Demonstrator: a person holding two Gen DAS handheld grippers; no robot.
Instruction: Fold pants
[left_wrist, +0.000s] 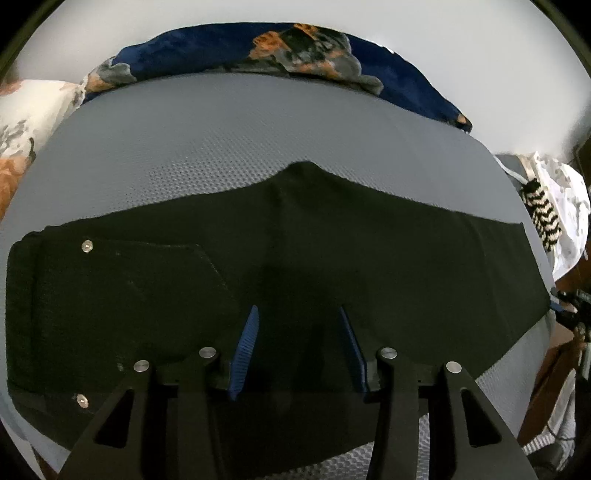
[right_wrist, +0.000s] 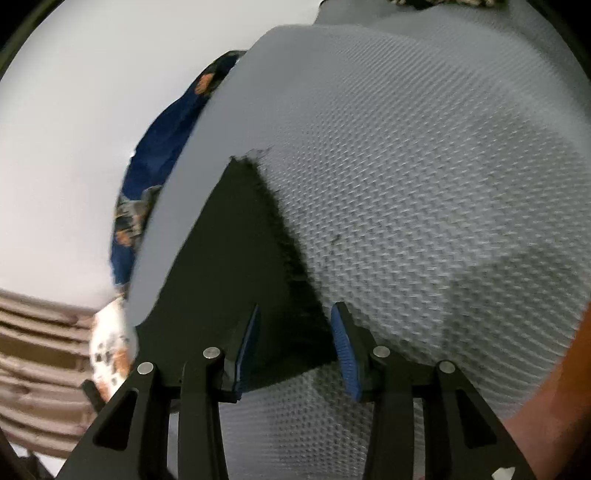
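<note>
Black pants (left_wrist: 332, 258) lie flat across a grey textured mat (left_wrist: 221, 129), with the waist and two metal snaps (left_wrist: 87, 246) at the left. My left gripper (left_wrist: 297, 308) hovers over the middle of the pants. Its blue pads (left_wrist: 245, 350) stand apart and nothing is pinched between them. In the right wrist view a leg end of the pants (right_wrist: 236, 258) with a frayed hem (right_wrist: 284, 229) lies on the mat (right_wrist: 424, 184). My right gripper (right_wrist: 296, 306) is open just above that hem edge, and the cloth lies below the gap.
A dark blue floral blanket (left_wrist: 221, 48) is bunched along the mat's far edge, and a white floral cloth (left_wrist: 29, 110) lies at the left. A black-and-white zigzag item (left_wrist: 543, 214) and white patterned cloth (left_wrist: 569, 199) sit off the right end. Brown striped fabric (right_wrist: 37, 350) shows beyond the mat.
</note>
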